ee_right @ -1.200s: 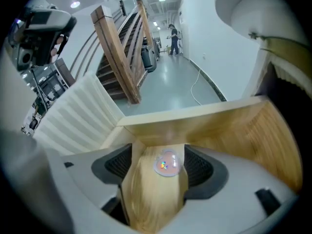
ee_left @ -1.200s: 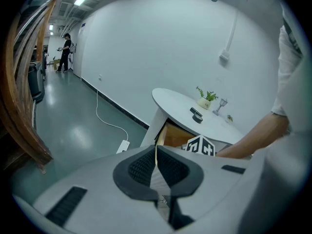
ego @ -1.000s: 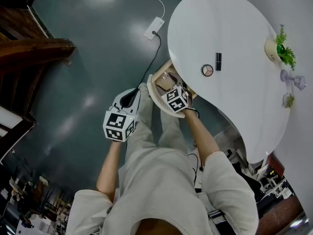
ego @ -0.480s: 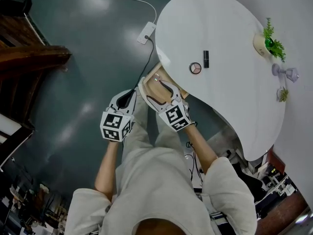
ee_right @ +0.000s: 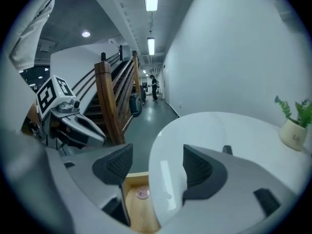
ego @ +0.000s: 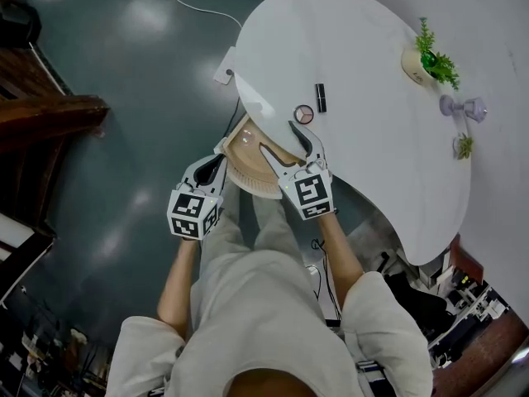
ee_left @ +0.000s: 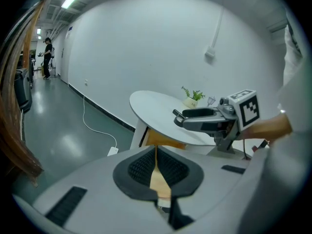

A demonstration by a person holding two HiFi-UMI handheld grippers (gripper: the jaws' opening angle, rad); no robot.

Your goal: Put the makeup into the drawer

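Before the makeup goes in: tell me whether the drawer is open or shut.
Open. The drawer juts out from under the table, its wooden inside showing in the head view.

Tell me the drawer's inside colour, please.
Light tan wood; the drawer shows best in head view.

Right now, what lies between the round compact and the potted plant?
A black lipstick beside the compact, then bare tabletop to the plant, per head view.

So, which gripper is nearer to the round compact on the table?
Right. The right gripper, jaws open, is close to the round compact; the left gripper is farther off, by the drawer.
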